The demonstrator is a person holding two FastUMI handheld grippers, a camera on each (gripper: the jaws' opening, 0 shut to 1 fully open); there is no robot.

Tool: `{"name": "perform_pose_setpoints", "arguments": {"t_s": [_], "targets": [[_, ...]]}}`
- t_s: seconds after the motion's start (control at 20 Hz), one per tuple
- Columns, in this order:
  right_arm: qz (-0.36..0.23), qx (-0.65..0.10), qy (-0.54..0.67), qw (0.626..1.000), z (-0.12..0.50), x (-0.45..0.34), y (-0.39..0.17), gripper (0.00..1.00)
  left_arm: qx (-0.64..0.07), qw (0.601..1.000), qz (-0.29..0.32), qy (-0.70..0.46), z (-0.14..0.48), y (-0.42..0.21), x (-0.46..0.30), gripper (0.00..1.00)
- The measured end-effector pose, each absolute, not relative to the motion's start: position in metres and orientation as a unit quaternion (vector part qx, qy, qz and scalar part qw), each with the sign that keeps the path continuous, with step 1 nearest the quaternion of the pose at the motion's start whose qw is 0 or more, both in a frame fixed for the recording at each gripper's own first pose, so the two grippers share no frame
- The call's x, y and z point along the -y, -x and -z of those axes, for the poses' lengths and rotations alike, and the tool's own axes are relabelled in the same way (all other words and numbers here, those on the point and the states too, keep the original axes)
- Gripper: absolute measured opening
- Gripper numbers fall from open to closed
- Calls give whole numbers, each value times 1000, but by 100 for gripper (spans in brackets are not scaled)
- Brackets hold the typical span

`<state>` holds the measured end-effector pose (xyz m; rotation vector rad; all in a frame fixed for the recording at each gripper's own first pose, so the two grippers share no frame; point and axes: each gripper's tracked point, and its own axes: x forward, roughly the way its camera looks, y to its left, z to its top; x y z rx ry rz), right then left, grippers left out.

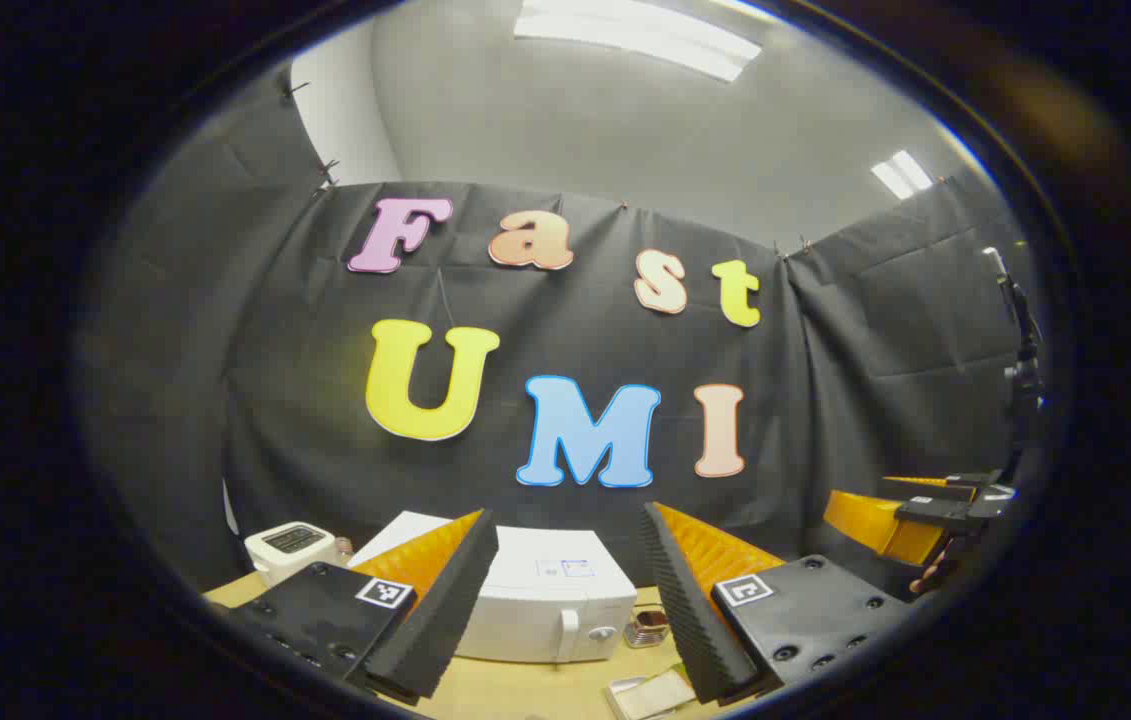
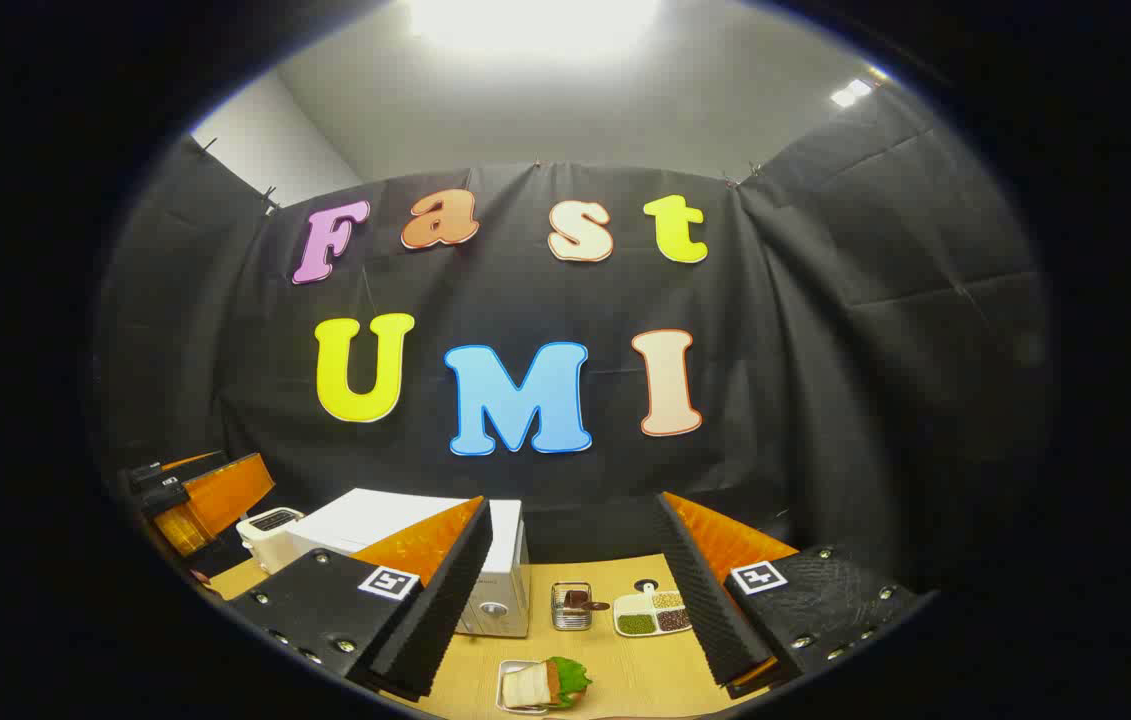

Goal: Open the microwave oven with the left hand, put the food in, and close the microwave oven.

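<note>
A white microwave oven (image 1: 550, 600) stands on the wooden table with its door shut, straight ahead between my left gripper's fingers; it also shows left of centre as the microwave oven (image 2: 495, 575). My left gripper (image 1: 565, 610) is open and empty, held above the table short of the oven. The food, a sandwich with lettuce on a small tray (image 2: 540, 685), lies near the table's front. My right gripper (image 2: 565, 610) hangs open and empty above it. The same tray (image 1: 650, 693) shows at the bottom of the left gripper view.
A white toaster (image 1: 290, 548) stands left of the microwave oven. A small wire basket (image 2: 573, 605) and a divided dish of grains (image 2: 653, 613) sit right of the oven. The other gripper (image 1: 910, 520) shows at far right, and the left one (image 2: 195, 500) at far left.
</note>
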<state>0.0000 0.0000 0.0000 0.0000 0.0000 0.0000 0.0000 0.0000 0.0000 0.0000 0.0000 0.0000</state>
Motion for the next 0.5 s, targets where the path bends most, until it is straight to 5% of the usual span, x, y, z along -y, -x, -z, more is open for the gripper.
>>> {"name": "perform_pose_setpoints", "arguments": {"t_s": [0.5], "targets": [[-2, -8, 14, 1000, 10, 4, -22, 97, -7, 1000, -10, 13, 27, -25, -6, 94]]}}
